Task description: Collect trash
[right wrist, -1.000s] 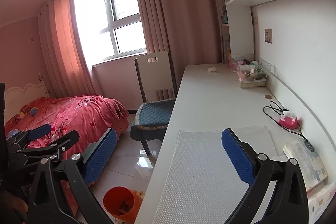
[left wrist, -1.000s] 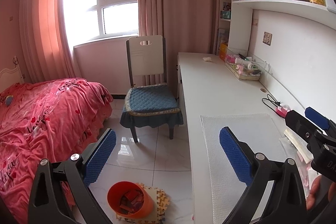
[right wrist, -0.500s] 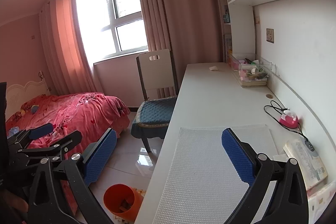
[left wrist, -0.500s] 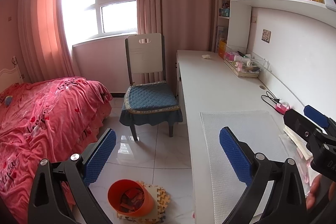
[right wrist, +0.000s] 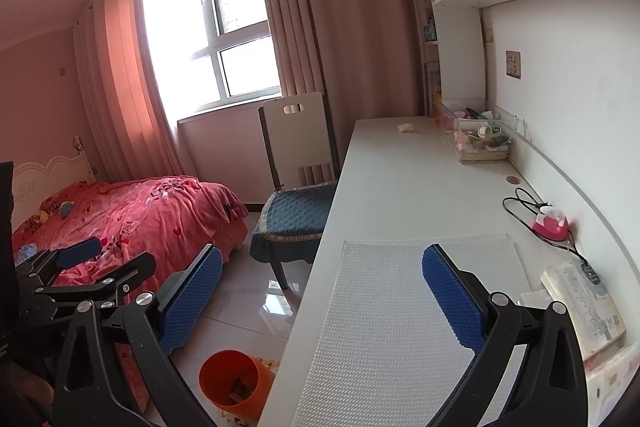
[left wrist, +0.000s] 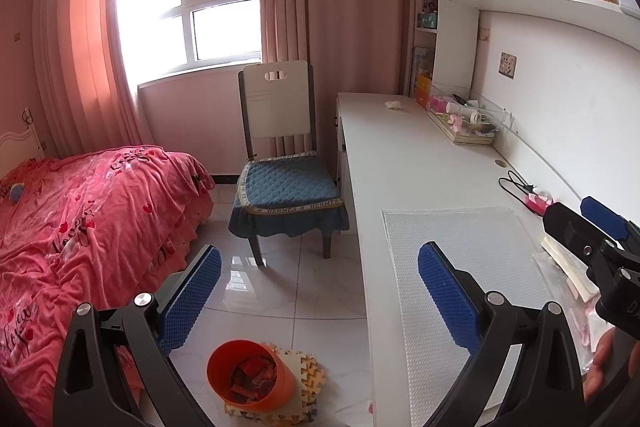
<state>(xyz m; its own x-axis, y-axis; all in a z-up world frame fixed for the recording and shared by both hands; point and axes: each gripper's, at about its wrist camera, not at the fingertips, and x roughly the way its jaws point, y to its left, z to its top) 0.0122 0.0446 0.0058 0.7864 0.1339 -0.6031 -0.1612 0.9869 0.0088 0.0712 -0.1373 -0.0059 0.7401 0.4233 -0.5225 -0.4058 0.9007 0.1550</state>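
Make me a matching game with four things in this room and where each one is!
Things:
1. orange bin
2. crumpled tissue
3. blue cushion
4. pink blanket

Places:
A. on the chair
B. on the bed
C. on the floor beside the desk
D. at the far end of the desk

Pairs: 1-C, 2-D, 3-A, 4-B

Glossy floor tiles (left wrist: 280, 291), a matt white desk (left wrist: 400, 163), a quilted cloth chair cushion (left wrist: 286, 183).
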